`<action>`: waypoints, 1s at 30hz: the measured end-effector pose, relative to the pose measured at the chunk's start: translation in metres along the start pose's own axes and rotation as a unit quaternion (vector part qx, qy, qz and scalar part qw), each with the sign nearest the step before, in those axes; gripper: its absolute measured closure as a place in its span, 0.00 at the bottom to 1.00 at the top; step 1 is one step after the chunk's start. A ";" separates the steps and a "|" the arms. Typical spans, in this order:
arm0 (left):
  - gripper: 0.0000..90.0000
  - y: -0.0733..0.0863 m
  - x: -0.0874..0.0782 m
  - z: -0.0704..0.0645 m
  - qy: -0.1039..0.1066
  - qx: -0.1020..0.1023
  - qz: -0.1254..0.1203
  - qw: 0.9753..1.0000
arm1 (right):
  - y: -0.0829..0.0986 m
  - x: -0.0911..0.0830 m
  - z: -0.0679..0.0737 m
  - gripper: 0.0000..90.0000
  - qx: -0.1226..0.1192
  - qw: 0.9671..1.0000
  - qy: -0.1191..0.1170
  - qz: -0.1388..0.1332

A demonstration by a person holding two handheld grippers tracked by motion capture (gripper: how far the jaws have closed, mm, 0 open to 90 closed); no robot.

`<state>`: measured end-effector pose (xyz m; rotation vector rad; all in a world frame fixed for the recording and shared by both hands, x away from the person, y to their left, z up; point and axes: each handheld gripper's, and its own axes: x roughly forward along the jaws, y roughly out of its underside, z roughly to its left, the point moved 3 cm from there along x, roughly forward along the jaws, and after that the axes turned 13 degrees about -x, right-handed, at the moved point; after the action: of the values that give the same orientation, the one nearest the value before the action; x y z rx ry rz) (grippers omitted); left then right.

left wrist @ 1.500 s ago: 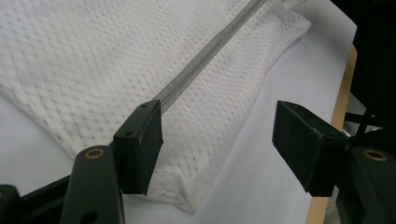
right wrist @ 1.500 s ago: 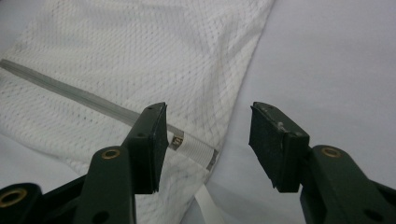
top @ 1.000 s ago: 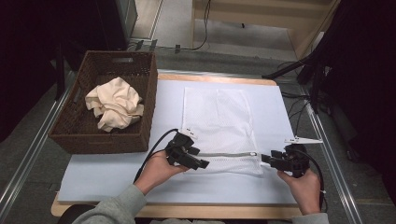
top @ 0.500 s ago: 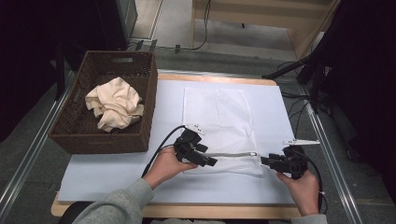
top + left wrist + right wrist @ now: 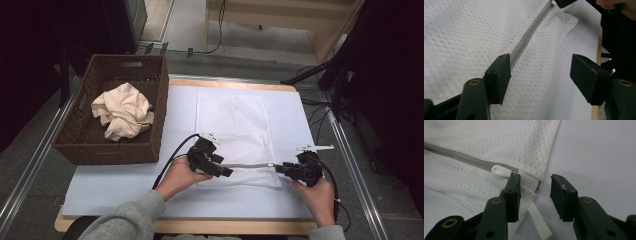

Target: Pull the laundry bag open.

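Lying flat on the pale blue worktop, the white mesh laundry bag runs lengthwise away from the person, its zipped end nearest them. The grey zipper crosses that near end from side to side, at right angles to the bag's long axis. The white zipper pull sits at the zipper's right end, pointing back along the zipper toward the left.

The left gripper hovers over the zipper's left stretch, its fingers spread wide with nothing between them; one finger stands just beside the zipper line. The right gripper is at the bag's right corner, fingers apart, one finger right beside the pull.

A wicker basket holding a crumpled cream cloth stands at the worktop's left, well apart from the bag.
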<state>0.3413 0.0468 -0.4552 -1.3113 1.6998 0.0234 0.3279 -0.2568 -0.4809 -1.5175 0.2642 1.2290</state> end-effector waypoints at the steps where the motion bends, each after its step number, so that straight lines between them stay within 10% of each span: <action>1: 0.44 0.001 0.000 0.000 -0.002 0.005 -0.001 1.000 | 0.000 0.001 0.000 0.67 0.002 1.000 -0.002 -0.001; 30: 0.50 0.004 -0.003 0.004 -0.015 0.006 -0.010 1.000 | -0.009 0.020 0.019 0.78 -0.058 0.997 0.035 0.024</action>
<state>0.3404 0.0526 -0.4574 -1.3136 1.6584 0.0209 0.3327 -0.2294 -0.4889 -1.6654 0.2813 1.2490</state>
